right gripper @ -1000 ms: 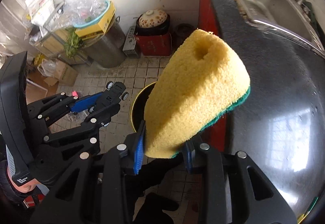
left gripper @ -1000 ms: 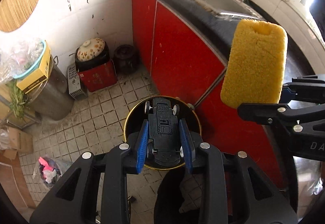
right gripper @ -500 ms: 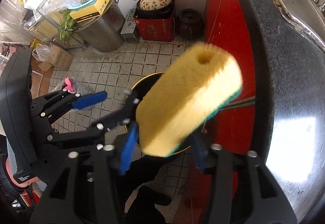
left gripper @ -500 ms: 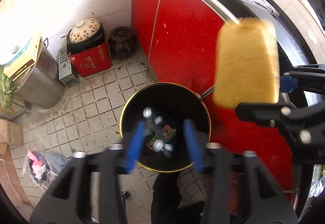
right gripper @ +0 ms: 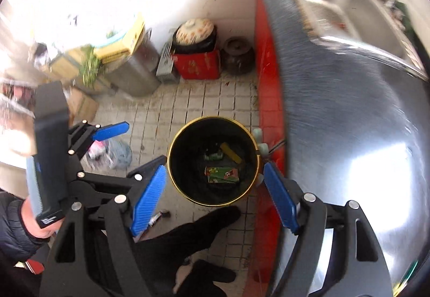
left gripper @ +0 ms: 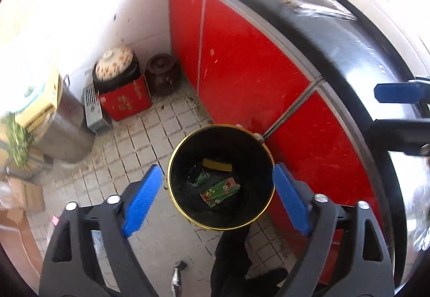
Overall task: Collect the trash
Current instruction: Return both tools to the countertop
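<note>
A black trash bin with a gold rim [left gripper: 172, 189] [right gripper: 172, 176] stands on the tiled floor beside the red cabinet. Inside lie the yellow sponge [left gripper: 217, 164] [right gripper: 230, 152], a green carton [left gripper: 219, 191] [right gripper: 222, 174] and dark items. My left gripper [left gripper: 219, 197] is open and empty above the bin; it also shows in the right wrist view [right gripper: 107, 133]. My right gripper [right gripper: 215, 197] is open and empty above the bin; one blue pad [left gripper: 397, 92] of it shows at the right of the left wrist view.
Red cabinet doors [left gripper: 242, 68] under a dark counter [right gripper: 336, 122] with a steel sink [right gripper: 336, 6]. A red box with a patterned pot [left gripper: 121, 89], a brown jar [left gripper: 161, 76] and a metal drum [right gripper: 131, 73] stand by the wall. A plastic bag [right gripper: 113, 151] lies on the floor.
The left gripper opened and dropped the black toy car into the bin. The right gripper opened and the yellow sponge fell into the bin. Both grippers are empty now.
</note>
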Demonstrator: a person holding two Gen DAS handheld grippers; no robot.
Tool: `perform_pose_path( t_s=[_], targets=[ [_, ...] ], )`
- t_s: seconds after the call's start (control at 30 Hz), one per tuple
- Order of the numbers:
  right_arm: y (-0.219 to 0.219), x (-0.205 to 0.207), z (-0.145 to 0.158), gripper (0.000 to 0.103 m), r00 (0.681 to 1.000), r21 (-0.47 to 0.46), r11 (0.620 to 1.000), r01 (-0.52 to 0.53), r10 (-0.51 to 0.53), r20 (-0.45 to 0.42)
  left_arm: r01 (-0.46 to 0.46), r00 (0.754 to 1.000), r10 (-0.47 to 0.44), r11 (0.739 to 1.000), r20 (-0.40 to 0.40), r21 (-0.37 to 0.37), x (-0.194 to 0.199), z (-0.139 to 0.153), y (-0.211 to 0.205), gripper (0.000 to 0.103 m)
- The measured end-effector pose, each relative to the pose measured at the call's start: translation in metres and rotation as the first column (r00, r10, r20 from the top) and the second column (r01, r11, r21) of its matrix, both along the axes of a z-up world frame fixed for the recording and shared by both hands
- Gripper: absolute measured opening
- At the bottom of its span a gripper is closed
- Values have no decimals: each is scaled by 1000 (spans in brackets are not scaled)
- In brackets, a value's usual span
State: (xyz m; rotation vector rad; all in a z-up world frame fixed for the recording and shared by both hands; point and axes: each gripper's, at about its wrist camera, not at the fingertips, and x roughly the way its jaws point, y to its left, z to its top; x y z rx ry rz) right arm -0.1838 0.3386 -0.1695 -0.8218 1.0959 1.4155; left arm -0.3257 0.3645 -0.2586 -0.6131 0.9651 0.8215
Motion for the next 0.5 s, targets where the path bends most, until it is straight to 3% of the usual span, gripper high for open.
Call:
perform_pose_path(
  t_s=[0.13, 0.27, 0.33, 0.43, 0.5],
  targets=[
    [-51, 34, 50, 80, 991, 96, 986, 134, -135, 0, 105, 994, -106, 992, 8, 70, 31, 40, -20, 91],
    [-123, 78, 93, 81, 940, 170, 927, 334, -341, 12, 267, 960, -275, 956, 52, 121, 86, 82, -52, 91],
    [-164, 98, 108, 81, 892, 197, 877, 438, -451, 23, 359, 926, -371, 922, 71, 143, 118, 98, -74, 91],
    [-230, 126, 126, 82, 793, 230, 777, 586, -608, 33, 510, 843, -530, 842, 94, 177, 171, 118, -119, 91],
    [-278, 140, 134, 82, 707, 249, 695, 674, -705, 53, 612, 764, -638, 764, 97, 204, 206, 131, -156, 91]
  ],
)
